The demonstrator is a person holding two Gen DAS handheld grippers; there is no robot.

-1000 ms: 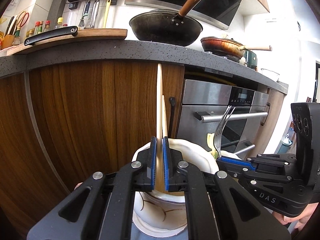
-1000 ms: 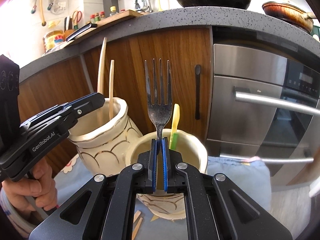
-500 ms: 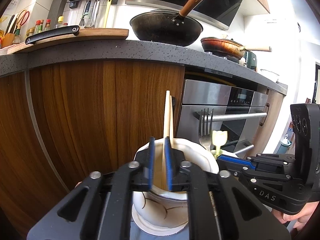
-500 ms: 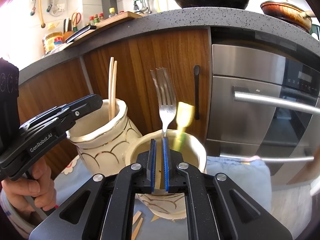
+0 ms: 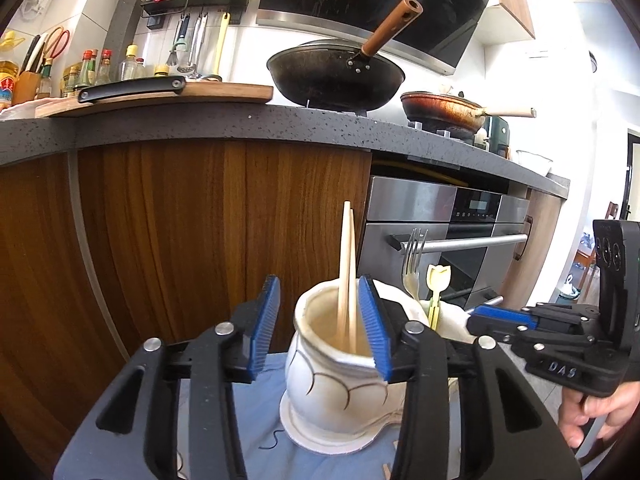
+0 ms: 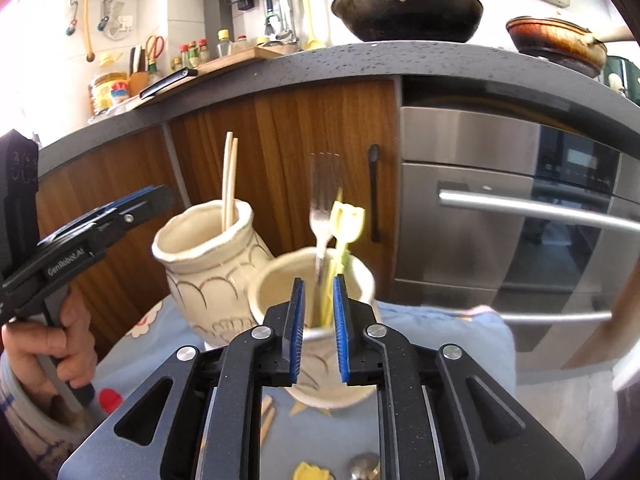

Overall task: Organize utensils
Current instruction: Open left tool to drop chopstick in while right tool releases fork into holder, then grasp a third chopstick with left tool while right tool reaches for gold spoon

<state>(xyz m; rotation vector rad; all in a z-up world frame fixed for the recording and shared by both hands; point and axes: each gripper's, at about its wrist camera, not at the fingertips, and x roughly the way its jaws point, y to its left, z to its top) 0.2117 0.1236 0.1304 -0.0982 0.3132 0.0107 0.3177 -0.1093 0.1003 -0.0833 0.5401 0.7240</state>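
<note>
Two pale chopsticks point(image 5: 346, 272) stand in a cream jar point(image 5: 332, 392) on a blue cloth. My left gripper point(image 5: 318, 326) hangs just before the jar's rim with its jaws opening; the chopsticks show between the pads, which do not press on them. In the right wrist view a metal fork point(image 6: 322, 216) and a yellow utensil point(image 6: 348, 220) stand in a second cream jar point(image 6: 360, 280). My right gripper point(image 6: 319, 332) is at that jar's near rim, jaws opening a little, and the fork is free of the pads. The chopstick jar point(image 6: 208, 264) stands to the left.
A blue cloth point(image 6: 460, 332) covers the surface under both jars. Wooden sticks point(image 6: 266, 416), a yellow piece point(image 6: 310, 472) and a metal utensil end point(image 6: 364, 466) lie on it near me. Behind are wood cabinet doors point(image 5: 180, 240) and a steel oven point(image 6: 520, 220).
Both grippers went from shut to open. The chopstick slid down into the left jar and the fork dropped into the right jar. Both grippers drew back from the jars.
</note>
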